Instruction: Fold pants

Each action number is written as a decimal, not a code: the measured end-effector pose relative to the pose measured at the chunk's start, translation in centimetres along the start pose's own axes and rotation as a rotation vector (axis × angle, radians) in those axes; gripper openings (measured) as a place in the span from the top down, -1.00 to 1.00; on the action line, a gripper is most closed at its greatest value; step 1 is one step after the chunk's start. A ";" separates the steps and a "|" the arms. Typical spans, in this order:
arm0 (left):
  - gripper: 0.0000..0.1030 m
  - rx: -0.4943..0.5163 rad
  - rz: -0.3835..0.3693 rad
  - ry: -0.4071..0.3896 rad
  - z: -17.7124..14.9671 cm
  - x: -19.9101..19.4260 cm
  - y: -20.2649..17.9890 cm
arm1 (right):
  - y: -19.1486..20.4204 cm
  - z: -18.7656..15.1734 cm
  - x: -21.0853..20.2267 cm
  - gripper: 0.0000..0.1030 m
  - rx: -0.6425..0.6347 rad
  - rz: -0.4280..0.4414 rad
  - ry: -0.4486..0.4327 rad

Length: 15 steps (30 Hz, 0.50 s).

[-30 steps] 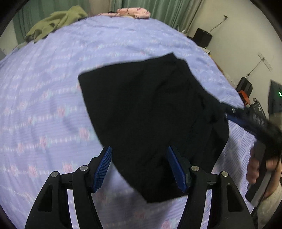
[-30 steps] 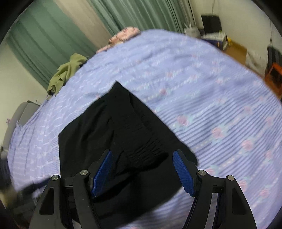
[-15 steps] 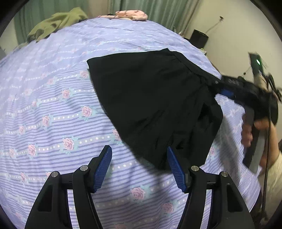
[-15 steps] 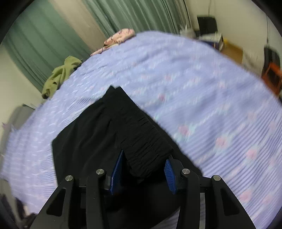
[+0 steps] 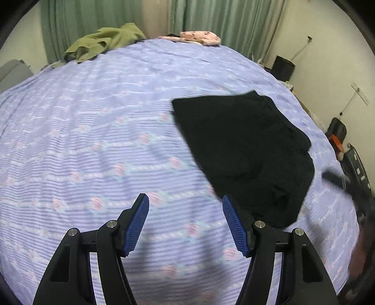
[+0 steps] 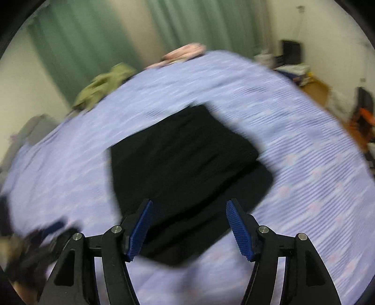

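pants (image 5: 246, 150) folded black, flat on striped bed sheet (image 5: 93, 152) | left gripper (image 5: 185, 223) wide, empty | right gripper (image 6: 188, 228) opening, empty above cloth | next: square loose edges (lower layer pokes out)

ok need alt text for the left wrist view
Folded black pants lie on a bed with a lilac floral sheet, right of centre. The open left gripper is in the foreground with nothing between its blue pads, the right pad at the pants' near edge. Green clothing and a pink item lie at the far edge before green curtains.
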<state>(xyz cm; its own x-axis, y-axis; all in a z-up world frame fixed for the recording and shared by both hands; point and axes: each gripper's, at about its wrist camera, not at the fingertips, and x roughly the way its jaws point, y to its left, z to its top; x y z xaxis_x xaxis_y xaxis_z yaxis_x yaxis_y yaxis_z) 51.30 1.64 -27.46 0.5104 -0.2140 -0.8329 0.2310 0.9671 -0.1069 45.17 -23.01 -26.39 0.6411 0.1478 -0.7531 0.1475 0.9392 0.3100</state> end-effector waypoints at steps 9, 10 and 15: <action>-0.24 -0.082 -0.229 0.030 7.3 6.8 5.0 | 6.5 -4.4 5.2 0.05 -0.111 0.145 0.135; -0.24 -0.093 -0.253 0.046 8.0 8.0 4.9 | 6.9 -4.6 5.8 0.05 -0.113 0.143 0.136; -0.21 -0.096 -0.350 0.077 10.5 12.5 3.4 | 7.0 -4.6 7.3 0.05 -0.056 0.129 0.137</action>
<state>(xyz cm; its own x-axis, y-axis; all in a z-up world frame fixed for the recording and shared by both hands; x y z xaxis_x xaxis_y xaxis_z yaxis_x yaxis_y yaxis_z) 67.15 0.81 -32.56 0.3495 -0.5270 -0.7747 0.2997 0.8463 -0.4405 47.39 -13.97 -32.41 0.5426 0.3053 -0.7826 0.0263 0.9250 0.3791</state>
